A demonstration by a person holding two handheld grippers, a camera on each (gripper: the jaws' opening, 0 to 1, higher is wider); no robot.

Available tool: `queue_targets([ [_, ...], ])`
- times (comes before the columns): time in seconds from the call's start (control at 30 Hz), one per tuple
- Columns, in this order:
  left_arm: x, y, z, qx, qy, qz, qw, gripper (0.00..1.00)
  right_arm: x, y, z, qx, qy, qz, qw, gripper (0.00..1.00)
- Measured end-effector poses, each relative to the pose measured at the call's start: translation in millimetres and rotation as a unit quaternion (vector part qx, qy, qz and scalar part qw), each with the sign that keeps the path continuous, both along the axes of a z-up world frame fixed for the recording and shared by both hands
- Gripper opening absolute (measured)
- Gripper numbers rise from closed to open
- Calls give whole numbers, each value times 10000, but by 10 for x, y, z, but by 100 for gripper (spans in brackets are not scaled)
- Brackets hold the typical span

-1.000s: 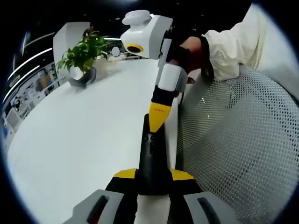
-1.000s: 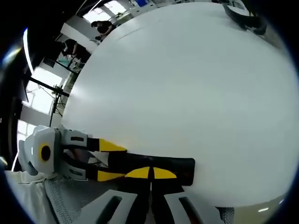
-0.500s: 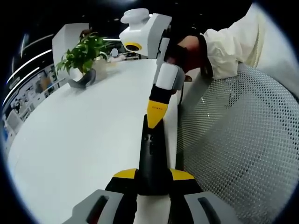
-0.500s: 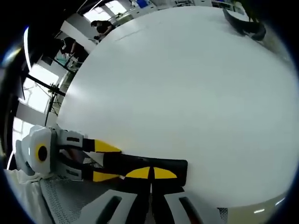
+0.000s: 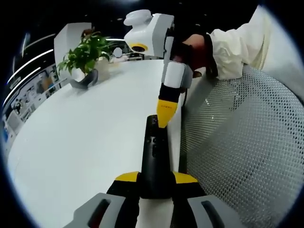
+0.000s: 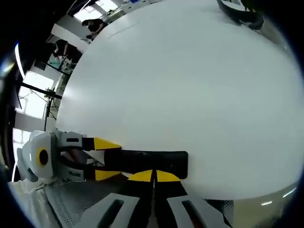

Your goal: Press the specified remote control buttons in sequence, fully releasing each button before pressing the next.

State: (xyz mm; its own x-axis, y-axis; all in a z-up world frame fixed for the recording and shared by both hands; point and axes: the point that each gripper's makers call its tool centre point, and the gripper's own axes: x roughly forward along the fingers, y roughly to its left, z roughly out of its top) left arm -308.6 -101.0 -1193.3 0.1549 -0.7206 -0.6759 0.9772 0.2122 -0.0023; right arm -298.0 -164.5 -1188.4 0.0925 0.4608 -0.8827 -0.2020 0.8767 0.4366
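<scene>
Right claw [image 5: 163, 119] higher over remote [image 5: 154, 156]

A white table [image 5: 85, 137] filled the middle ground. At its far end stood a potted plant [image 5: 85, 54], with a dark curved object [image 5: 84, 81] just beside it. A white mesh chair back [image 5: 237, 152] stood at the table's edge. People [image 6: 90, 23] stood in the background.

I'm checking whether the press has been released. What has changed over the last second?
The right claw, shut, has drawn its yellow tips back along the remote toward its far end, away from the mid buttons where they stood a second ago; whether they have lifted clear of it I cannot tell. The left claw stays clamped on the remote's near end, and the remote lies as before on the white table.
</scene>
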Motion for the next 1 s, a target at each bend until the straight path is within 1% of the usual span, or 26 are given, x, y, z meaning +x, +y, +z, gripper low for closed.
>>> queue_targets([
  [0.43,1,-2,-3,-16,-3,-6,10000,25,4,-19,-45,38,112,-62,9999,0],
  [0.63,-1,-3,-1,-29,-6,-14,10000,25,-5,-17,-46,-33,51,8,10000,0],
  [0.83,-5,-6,3,-33,-9,-19,10000,25,-15,-18,-45,-91,12,-51,9999,0],
  [0.9,-5,-7,5,-31,-8,-17,10000,25,-25,-17,-40,-158,-111,-15,9998,0],
  [1.0,-2,-16,8,-44,-17,1,10000,25,-34,-7,-42,-325,-284,150,9990,0],
])
